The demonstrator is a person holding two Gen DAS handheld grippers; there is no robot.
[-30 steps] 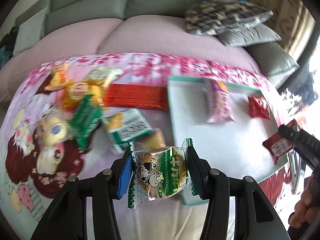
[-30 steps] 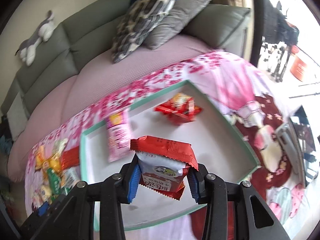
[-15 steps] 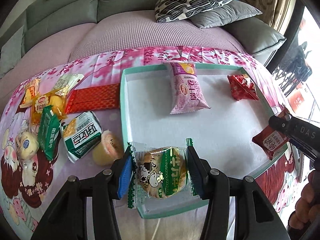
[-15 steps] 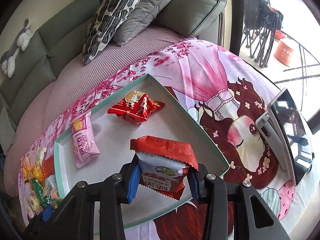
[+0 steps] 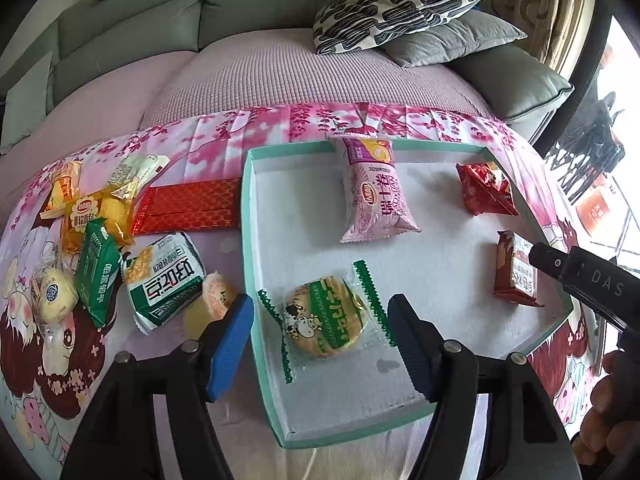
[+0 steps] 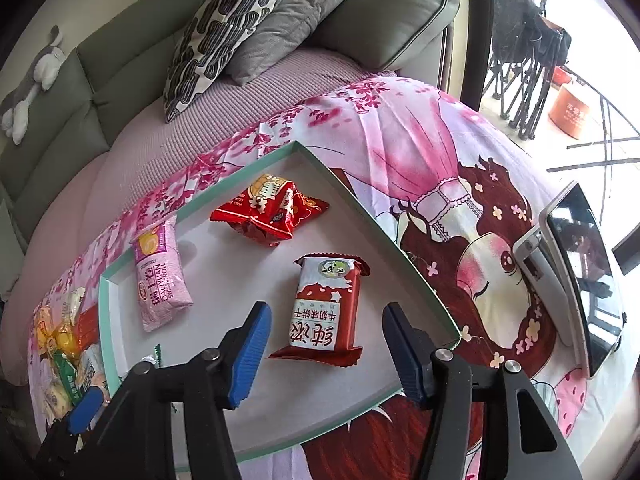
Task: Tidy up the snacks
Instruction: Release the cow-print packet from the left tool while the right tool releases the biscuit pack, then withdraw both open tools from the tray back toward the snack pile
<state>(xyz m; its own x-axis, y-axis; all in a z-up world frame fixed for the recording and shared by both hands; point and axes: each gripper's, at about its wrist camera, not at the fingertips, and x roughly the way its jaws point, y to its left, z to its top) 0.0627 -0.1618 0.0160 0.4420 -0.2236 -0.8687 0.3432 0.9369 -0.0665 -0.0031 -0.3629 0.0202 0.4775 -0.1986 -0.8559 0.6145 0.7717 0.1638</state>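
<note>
Two snacks: each lies loose between a pair of your tongs, inside the tray (image 5: pixel 256 364).
Round biscuit pack (image 5: pixel 326 322): flat on the tray floor between your left gripper (image 5: pixel 320 346) fingers, touching neither pad.
Red biscuit pack (image 6: pixel 326 312): flat between your right gripper (image 6: pixel 326 350) fingers, clear of both pads.
Tongs: both pairs are spreading, pinching nothing.
Beyond your tongs: pink roll pack (image 5: pixel 378 194) and red crinkled bag (image 6: pixel 270 210) farther in the tray.
Left of your left tongs: loose snacks (image 5: pixel 162 278) on the pink cloth (image 6: pixel 404 152).
</note>
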